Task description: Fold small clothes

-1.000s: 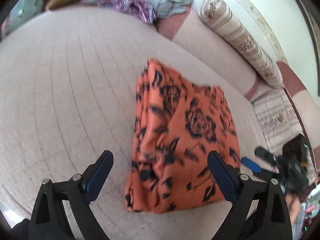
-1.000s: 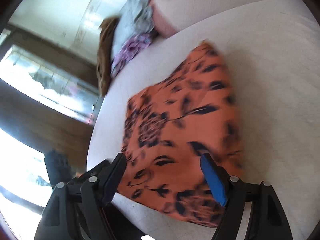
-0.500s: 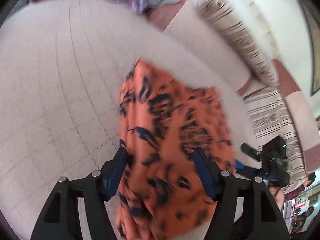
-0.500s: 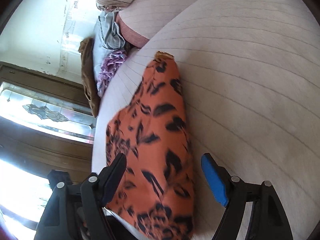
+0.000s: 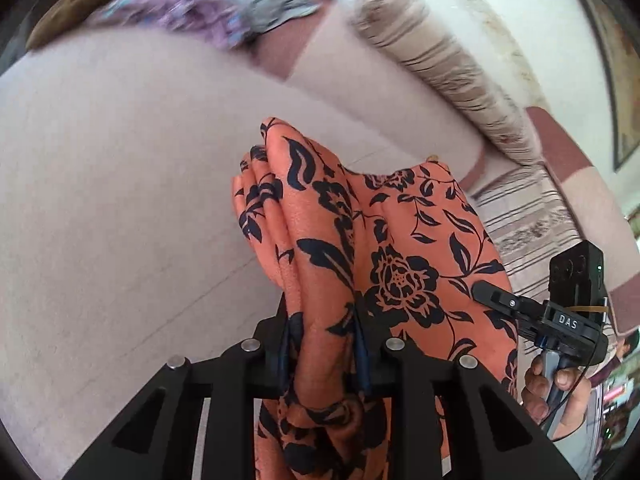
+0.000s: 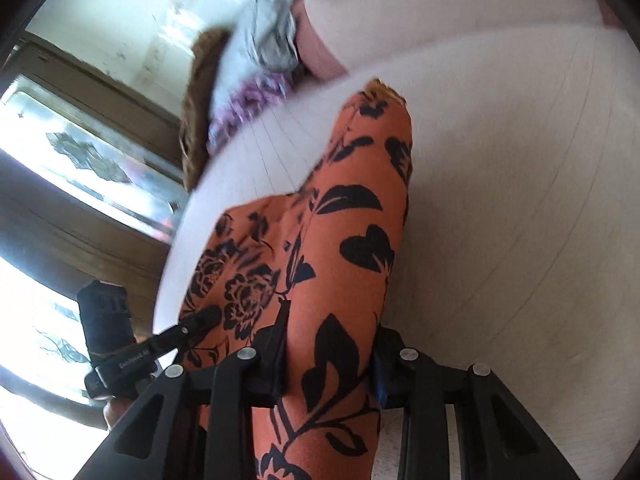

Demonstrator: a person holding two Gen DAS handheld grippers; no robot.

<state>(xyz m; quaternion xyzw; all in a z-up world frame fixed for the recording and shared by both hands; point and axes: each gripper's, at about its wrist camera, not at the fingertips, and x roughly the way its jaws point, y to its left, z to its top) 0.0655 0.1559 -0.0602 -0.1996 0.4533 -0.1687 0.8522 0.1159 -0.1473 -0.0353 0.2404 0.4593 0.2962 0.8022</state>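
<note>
Both hand-held grippers pointed downward over the bed (image 5: 100,200). The left hand-held gripper (image 5: 322,344) was closing its jaws on a bunched edge of the orange cloth (image 5: 400,248), and the right hand-held gripper (image 6: 330,360) was likewise closing on another part of it. The cloth, printed with dark flowers and leaves, hung gathered in folds between them, its far end near the bed's pale cover.

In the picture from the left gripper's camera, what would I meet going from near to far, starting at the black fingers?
Left gripper, its jaws closing on bunched cloth → orange floral garment → pale bed cover → purple cloth and grey cloth heaped at the far edge.
</note>
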